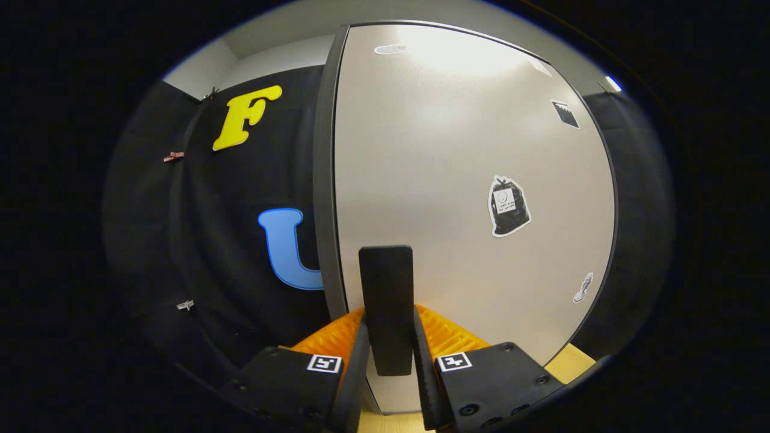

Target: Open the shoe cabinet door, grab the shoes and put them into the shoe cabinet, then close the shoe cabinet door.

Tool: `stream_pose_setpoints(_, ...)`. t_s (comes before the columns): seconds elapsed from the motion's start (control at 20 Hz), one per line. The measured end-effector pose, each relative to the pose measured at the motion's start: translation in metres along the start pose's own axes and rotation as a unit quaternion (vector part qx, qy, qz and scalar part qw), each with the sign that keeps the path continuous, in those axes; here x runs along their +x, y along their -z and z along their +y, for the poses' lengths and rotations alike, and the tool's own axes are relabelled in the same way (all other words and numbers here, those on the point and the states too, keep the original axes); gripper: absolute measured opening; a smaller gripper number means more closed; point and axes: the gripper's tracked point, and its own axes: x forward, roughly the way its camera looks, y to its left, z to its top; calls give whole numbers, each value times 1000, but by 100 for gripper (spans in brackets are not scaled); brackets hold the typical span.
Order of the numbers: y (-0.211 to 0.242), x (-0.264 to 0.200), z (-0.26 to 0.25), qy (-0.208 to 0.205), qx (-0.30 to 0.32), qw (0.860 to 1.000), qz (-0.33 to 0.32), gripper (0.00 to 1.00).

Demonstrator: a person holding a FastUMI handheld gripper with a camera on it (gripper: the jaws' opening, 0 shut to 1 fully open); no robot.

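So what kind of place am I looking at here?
Likely a recording booth staged as a home: black cloth wall, a pale shoe cabinet door with stickers, and the tool clamped on its dark handle.

My camera sits on my claw (388, 337) and looks forward along my two fingers (355, 361). It is very close to the shoe cabinet door (469, 180), facing its flat front almost straight on. The door handle (387, 307) stands between my fingers, and both press on it. The door's left edge runs up just beside the handle. Past that edge I look at the booth's black cloth wall (240, 252), farther back.
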Motion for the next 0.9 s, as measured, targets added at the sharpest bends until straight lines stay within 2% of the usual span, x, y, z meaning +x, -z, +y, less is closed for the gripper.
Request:
stream_pose_setpoints(0.15, -4, 0, 2, -2, -11, 1000, -8, 30)
stream_pose_setpoints(0.2, -2, 1, 1, -7, -13, 1000, -3, 30)
stream_pose_setpoints(0.4, -3, -10, 3, -31, -7, 999, 6, 16)
stream_pose_setpoints(0.9, -6, -101, -27, -74, 13, 997, 7, 16)
